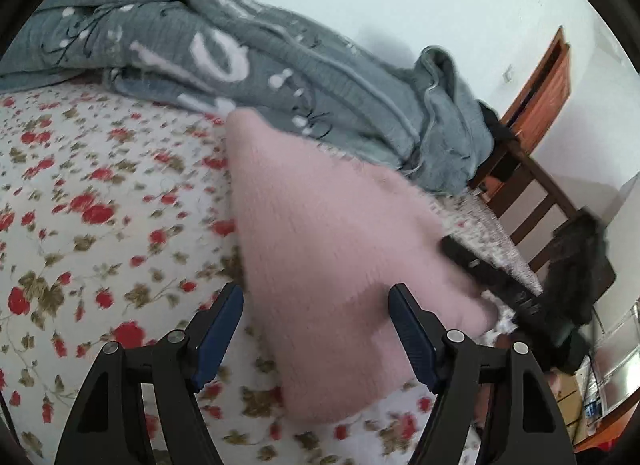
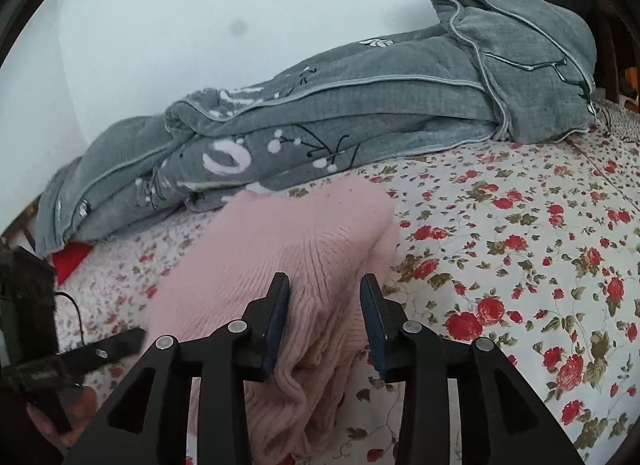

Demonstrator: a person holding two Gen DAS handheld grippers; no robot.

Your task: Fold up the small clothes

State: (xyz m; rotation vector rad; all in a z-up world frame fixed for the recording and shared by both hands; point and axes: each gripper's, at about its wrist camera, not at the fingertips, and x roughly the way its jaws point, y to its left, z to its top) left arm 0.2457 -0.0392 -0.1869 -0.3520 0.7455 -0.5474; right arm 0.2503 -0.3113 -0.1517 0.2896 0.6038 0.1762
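Note:
A pink knitted garment lies folded on the flowered bed sheet. My left gripper is open and hovers over the garment's near part, its jaws wide apart with nothing between them. The garment also shows in the right wrist view. My right gripper is open just above the garment's ribbed near edge, which bunches up between and under its jaws without being clamped. The other gripper shows at the left edge of the right wrist view, beside the garment.
A rumpled grey quilt with white marks lies along the wall behind the garment, also in the right wrist view. A wooden bed frame and a dark bag stand at the right. A red item pokes out under the quilt.

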